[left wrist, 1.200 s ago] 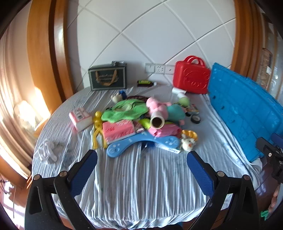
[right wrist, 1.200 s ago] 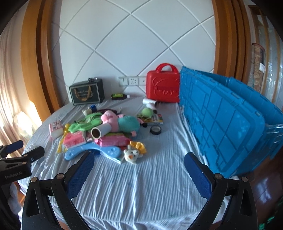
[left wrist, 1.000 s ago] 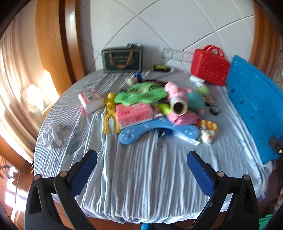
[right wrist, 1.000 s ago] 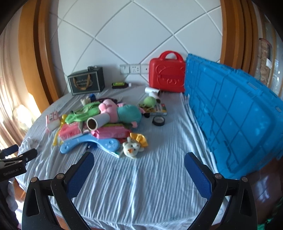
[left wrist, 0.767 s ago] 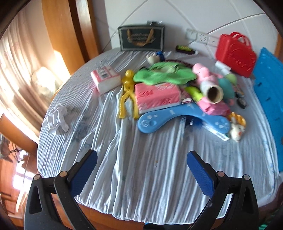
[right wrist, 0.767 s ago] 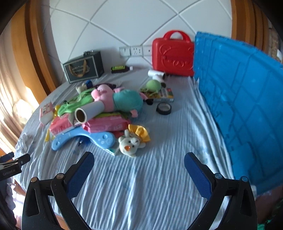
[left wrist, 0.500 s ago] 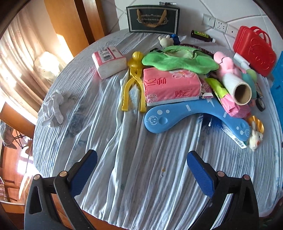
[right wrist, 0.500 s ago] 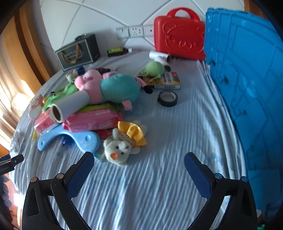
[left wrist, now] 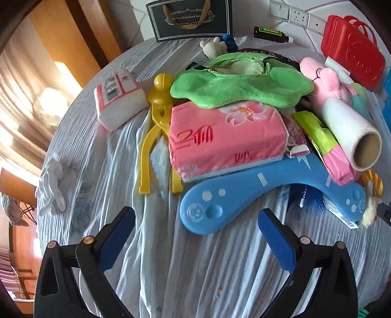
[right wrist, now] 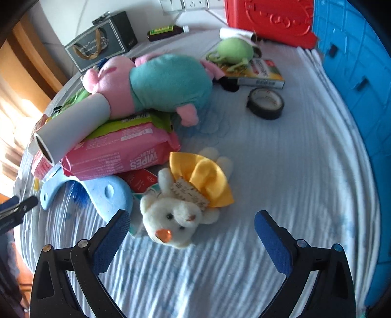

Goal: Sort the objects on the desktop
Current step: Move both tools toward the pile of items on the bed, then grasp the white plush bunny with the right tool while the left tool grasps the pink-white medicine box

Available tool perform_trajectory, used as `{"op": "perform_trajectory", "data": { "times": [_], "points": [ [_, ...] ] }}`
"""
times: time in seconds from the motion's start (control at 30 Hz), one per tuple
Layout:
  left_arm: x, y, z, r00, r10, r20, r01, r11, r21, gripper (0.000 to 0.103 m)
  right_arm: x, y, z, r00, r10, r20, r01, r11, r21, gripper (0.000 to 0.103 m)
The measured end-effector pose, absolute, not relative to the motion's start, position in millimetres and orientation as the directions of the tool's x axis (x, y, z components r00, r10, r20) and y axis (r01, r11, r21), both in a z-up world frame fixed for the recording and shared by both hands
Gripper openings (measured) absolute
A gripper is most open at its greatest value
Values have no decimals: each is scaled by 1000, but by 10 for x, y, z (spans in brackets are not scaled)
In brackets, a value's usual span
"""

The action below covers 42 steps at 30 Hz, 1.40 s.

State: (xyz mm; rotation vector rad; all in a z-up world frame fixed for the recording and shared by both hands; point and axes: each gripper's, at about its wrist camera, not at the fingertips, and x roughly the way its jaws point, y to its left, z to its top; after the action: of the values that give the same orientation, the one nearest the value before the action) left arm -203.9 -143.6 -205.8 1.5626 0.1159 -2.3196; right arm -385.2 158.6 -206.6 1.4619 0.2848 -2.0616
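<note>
A pile of objects lies on the cloth-covered round table [left wrist: 195, 269]. My left gripper [left wrist: 195, 234] is open and empty just in front of a blue curved foam toy [left wrist: 244, 195]; a pink tissue pack [left wrist: 224, 137], yellow plastic tongs [left wrist: 156, 137] and a green plush [left wrist: 239, 83] lie beyond. My right gripper [right wrist: 191, 234] is open and empty, close over a small white plush with a yellow bow [right wrist: 183, 203]. A pink wipes pack [right wrist: 122, 151], a white roll [right wrist: 70, 127] and a pink-and-teal plush pig [right wrist: 158, 83] lie behind it.
A blue plastic crate [right wrist: 361, 73] stands along the right side, a red case [right wrist: 268, 17] and a dark gift box [left wrist: 190, 17] at the back wall. Black tape [right wrist: 265, 102], a flat box [right wrist: 261, 73], a white tissue pack [left wrist: 119, 97] and a white glove [left wrist: 51, 186] also lie on the table.
Both grippers have moved forward and down toward the pile. The left has closed in on the blue foam toy, the right on the white plush. Both stay open.
</note>
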Motion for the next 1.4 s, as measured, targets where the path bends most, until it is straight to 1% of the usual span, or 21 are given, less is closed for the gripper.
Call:
{"op": "perform_trajectory", "data": {
  "times": [0.13,0.23,0.4,0.47,0.5,0.57,0.67,0.7,0.73,0.77,0.8,0.87,1.0,1.13,1.23,1.27,1.37,1.4],
  "points": [
    [-2204,-1348,-2143,-356,-171,-918,194,-975,106,103,-3864,1506,-2187,-212,-304,-929,558,-818,141,103],
    [-2277,-1279,-2252,-353,-167,-921,173,-979,111,103,-3868,1476,-2255,-214,-278,-936,553,-825,118,103],
    [-2310,-1462,-2546,-292,-158,-943,276,-958,75,103,-3893,1432,-2354,-210,-260,-942,527,-842,115,103],
    [-2269,-1579,-2587,-307,-92,-947,337,-941,-18,103,-3916,1433,-2390,-200,-269,-942,513,-848,133,103],
    [-2239,-1623,-2579,-325,-89,-942,357,-933,-35,103,-3939,1455,-2406,-190,-281,-941,496,-854,155,103],
    [-2216,-1608,-2574,-331,-97,-938,332,-943,-20,103,-3974,1494,-2404,-192,-290,-938,465,-868,173,103],
    [-2196,-1595,-2558,-342,-104,-934,335,-942,-18,103,-3973,1496,-2402,-193,-281,-940,464,-870,165,103],
    [-2197,-1597,-2550,-339,-99,-936,331,-943,-20,103,-3963,1501,-2394,-198,-279,-940,464,-871,161,98],
    [-2188,-1593,-2536,-342,-97,-934,329,-944,-22,101,-3947,1508,-2376,-211,-272,-939,465,-873,149,92],
    [-2168,-1571,-2502,-356,-97,-929,323,-946,-25,92,-3923,1516,-2336,-221,-287,-932,474,-867,154,74],
    [-2143,-1534,-2463,-368,-95,-925,307,-951,-24,80,-3908,1518,-2299,-228,-296,-927,480,-863,157,64],
    [-2083,-1468,-2407,-377,-89,-922,283,-959,-23,69,-3875,1511,-2222,-268,-264,-927,495,-863,102,59],
    [-1876,-1366,-2341,-373,-85,-924,264,-964,-18,62,-3887,1644,-2147,-276,-251,-928,493,-866,88,57],
    [-1570,-1261,-2306,-342,-57,-938,251,-968,-32,60,-3847,1814,-2147,-272,-223,-936,466,-881,75,57],
    [-1359,-1159,-2254,-316,-69,-946,226,-974,-5,58,-3818,1973,-2127,-263,-214,-941,462,-884,71,57],
    [-1306,-1138,-2210,-315,-90,-945,269,-963,2,58,-3784,2003,-2129,-264,-213,-941,462,-884,70,57],
    [-1176,-1078,-1996,-360,-88,-929,282,-959,-18,58,-3726,2080,-2138,-265,-214,-940,468,-881,69,57],
    [-1184,-1044,-1897,-383,-110,-917,317,-948,-19,59,-3723,2093,-2134,-265,-216,-940,468,-881,70,57]
  ]
}}
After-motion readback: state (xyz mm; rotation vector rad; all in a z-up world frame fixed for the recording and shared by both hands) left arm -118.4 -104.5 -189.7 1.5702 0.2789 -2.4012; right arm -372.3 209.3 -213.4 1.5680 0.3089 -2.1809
